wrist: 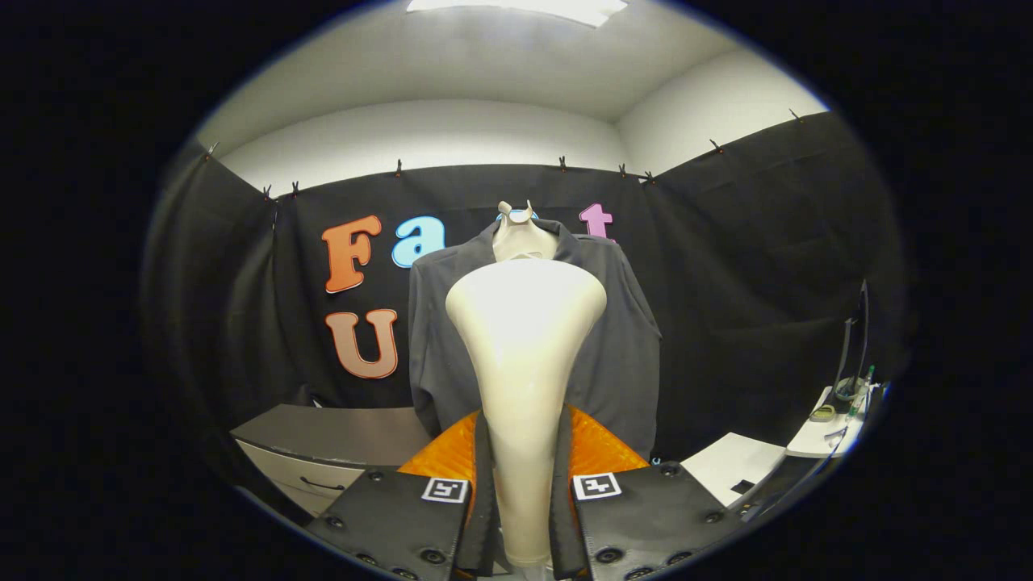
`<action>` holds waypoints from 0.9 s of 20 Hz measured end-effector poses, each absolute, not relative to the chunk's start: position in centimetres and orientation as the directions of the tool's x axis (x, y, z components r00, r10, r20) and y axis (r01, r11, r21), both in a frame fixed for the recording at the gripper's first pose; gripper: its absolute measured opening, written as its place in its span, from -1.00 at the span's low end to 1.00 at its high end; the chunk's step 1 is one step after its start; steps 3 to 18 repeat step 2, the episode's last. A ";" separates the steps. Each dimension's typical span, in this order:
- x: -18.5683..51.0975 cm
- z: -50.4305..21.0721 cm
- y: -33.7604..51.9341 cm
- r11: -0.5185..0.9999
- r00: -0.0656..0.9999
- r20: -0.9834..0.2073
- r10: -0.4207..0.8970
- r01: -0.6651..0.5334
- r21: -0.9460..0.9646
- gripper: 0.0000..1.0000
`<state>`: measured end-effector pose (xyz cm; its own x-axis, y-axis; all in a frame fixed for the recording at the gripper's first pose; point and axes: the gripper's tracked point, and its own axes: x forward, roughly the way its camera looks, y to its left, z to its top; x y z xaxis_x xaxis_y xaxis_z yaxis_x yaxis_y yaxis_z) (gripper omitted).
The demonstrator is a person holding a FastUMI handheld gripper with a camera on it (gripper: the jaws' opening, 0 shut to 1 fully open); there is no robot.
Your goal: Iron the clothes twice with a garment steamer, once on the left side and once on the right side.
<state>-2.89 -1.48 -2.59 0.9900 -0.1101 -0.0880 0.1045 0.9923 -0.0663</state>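
Observation:
A cream garment steamer (523,339) stands upright between my fingers, its narrow handle clamped by both and its wide head rising ahead of me. My gripper (523,452) is shut on that handle. Beyond the steamer hangs a dark grey shirt (625,355) on a pale mannequin bust (523,234), against the black cloth wall. The steamer head covers the middle of the shirt's front; I cannot tell whether it touches the cloth.
A grey cabinet with a drawer (323,452) stands low to the left of the shirt. To the right lie a white tabletop (730,464) and a small shelf with bottles and clutter (843,403).

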 end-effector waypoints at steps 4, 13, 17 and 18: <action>-2.9 -2.7 -1.3 0.992 0.990 -0.091 -0.108 0.102 -0.069 -0.33; -2.9 -2.7 -1.3 0.992 0.990 -0.091 -0.108 0.102 -0.069 -0.33; -2.9 -2.7 -1.3 0.992 0.990 -0.091 -0.108 0.102 -0.069 -0.33; -2.9 -2.7 -1.3 0.992 0.990 -0.091 -0.108 0.102 -0.069 -0.33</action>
